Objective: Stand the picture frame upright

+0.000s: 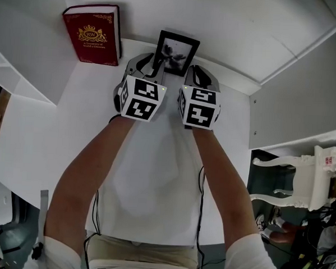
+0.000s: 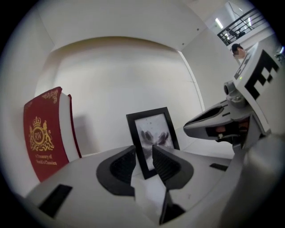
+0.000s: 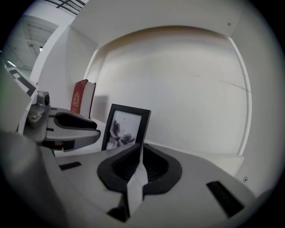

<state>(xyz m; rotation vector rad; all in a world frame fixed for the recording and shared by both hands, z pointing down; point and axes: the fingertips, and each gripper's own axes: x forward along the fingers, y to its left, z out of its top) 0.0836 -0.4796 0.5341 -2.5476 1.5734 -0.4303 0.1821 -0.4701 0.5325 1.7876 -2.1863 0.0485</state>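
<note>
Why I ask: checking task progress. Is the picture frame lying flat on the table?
No, the picture frame stands upright on the white table, its photo facing the camera.

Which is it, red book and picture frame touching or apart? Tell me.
Apart. The left gripper view shows white wall in a clear gap between the red book and the picture frame.

Picture frame (image 1: pixel 176 53) stands right of book (image 1: pixel 93 34), on table (image 1: pixel 56 131).
</note>
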